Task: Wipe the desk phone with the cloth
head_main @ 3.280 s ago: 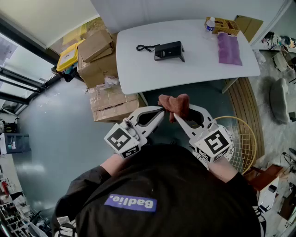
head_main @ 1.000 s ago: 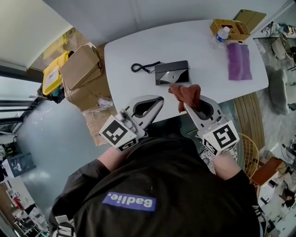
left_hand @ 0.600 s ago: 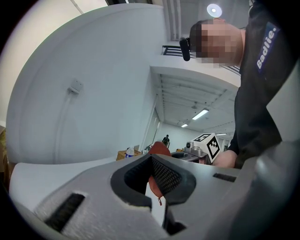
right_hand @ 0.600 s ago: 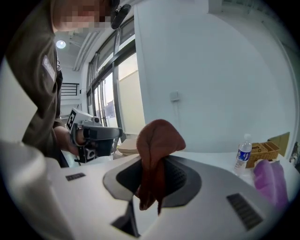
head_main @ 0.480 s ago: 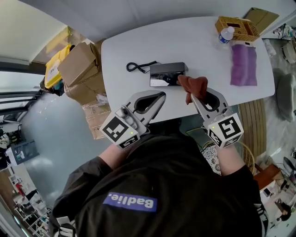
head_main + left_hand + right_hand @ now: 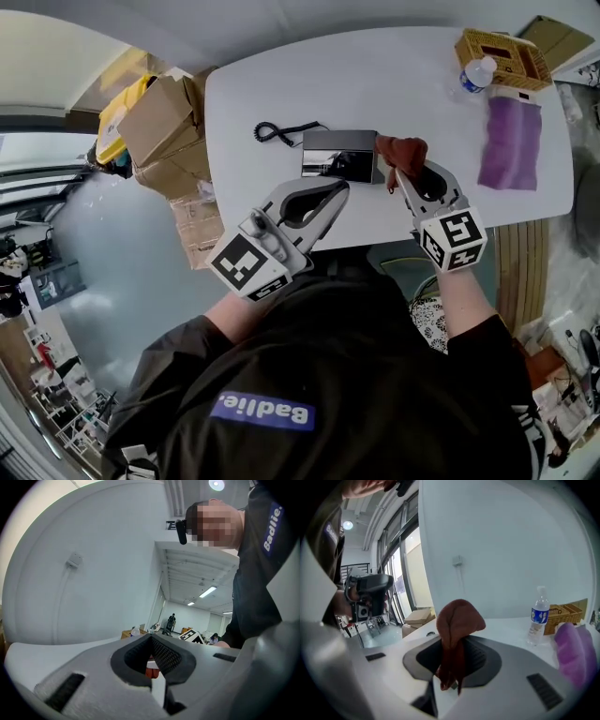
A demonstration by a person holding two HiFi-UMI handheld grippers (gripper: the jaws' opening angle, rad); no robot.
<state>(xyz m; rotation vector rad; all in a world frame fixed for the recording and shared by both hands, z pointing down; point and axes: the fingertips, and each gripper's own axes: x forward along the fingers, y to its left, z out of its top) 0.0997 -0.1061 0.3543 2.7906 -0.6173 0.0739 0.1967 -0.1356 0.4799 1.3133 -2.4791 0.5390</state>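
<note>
Cloth [image 6: 401, 150], limp and light, is pinched in my right gripper [image 6: 397, 173] at the desk phone's [image 6: 339, 155] right edge; my left gripper [image 6: 340, 189] is closed, empty, free to steady that probably slide-prone phone

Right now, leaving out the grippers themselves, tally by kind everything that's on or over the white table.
Cloths: 2, the brown cloth in the right gripper and the purple cloth
Desk phone: 1
Water bottle: 1
Woven basket: 1
Total: 5
</note>
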